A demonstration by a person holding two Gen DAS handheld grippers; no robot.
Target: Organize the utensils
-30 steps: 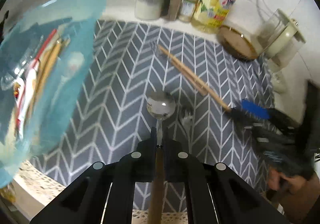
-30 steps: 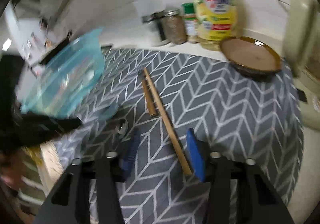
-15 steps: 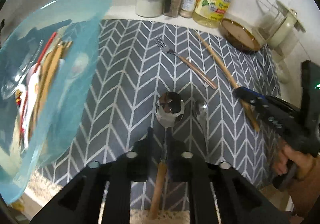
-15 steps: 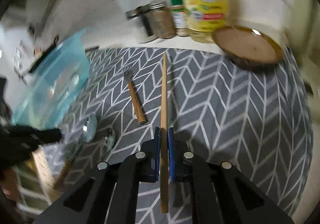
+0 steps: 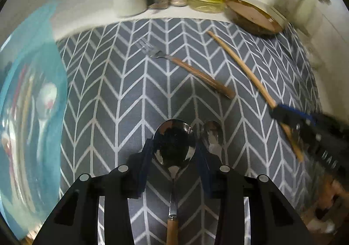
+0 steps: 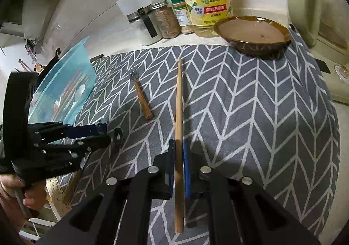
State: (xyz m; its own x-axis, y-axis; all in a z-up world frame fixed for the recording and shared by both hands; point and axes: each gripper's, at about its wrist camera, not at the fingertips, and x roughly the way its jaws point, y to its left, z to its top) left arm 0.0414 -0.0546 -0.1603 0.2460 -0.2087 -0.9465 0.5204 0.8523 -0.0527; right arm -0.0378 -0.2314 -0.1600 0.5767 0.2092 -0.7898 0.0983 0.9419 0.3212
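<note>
My left gripper (image 5: 174,157) is open, its fingers either side of a large steel spoon with a wooden handle (image 5: 173,146) lying on the grey chevron mat (image 5: 122,83). A smaller spoon (image 5: 211,135) lies just right of it. My right gripper (image 6: 179,157) is shut on a wooden chopstick (image 6: 178,100), which points away toward the brown bowl. A fork with a wooden handle (image 6: 140,94) lies on the mat left of the chopstick; it also shows in the left wrist view (image 5: 192,72). A blue plastic bowl (image 6: 65,85) at the left holds several utensils.
Along the back wall stand a salt jar (image 6: 139,24), a spice jar (image 6: 165,20), a green-capped shaker (image 6: 181,13) and a yellow detergent bottle (image 6: 205,0). A brown bowl (image 6: 253,35) and a cream kettle (image 6: 309,0) sit at back right.
My left gripper has opened and let go of the large spoon, which now lies on the mat. My right gripper stays shut on the chopstick and has moved slightly.
</note>
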